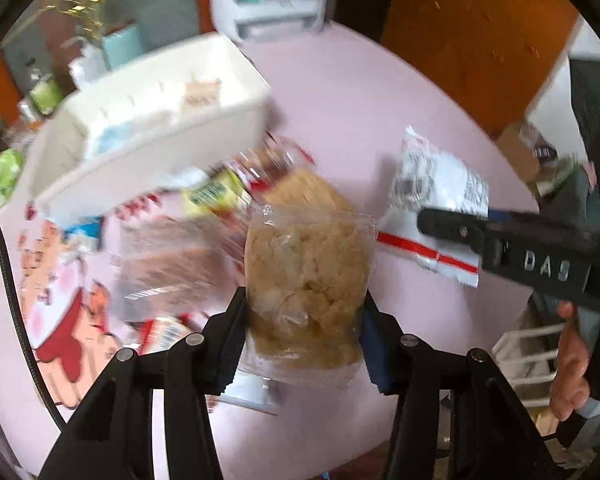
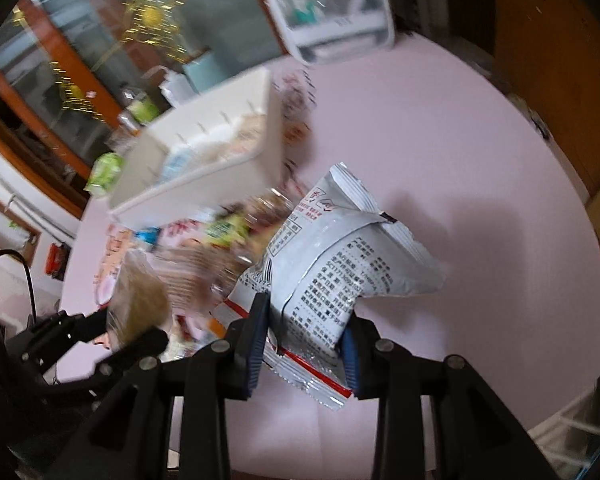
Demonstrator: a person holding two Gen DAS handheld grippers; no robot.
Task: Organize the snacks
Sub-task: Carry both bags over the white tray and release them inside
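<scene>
Much of the pile in front of you is smeared by motion blur: the loose snack packets heaped beside the white bin run together, and only scraps of red, yellow and blue wrapper can be told apart. The bin sits toward the far left edge of the pink tabletop, and inside it you can just make out a pale blue packet and a tan one, both too blurred to name. A second, clear-sided bin stands at the far edge of the tabletop; what's in it is hard to read.

Your left gripper has its fingers clamped on a clear bag of golden puffed snack, with the pads pressing both sides; the bag's lower end is tucked behind the fingers, above the near part of the tabletop.

Your right gripper is pinched tight on the crimped end of a white printed packet, and the packet's body sticks out ahead of the fingers over the middle of the tabletop. From the left camera, part of that packet is covered by the right gripper's black finger. Your hand shows at the right edge, cut off by the frame.
</scene>
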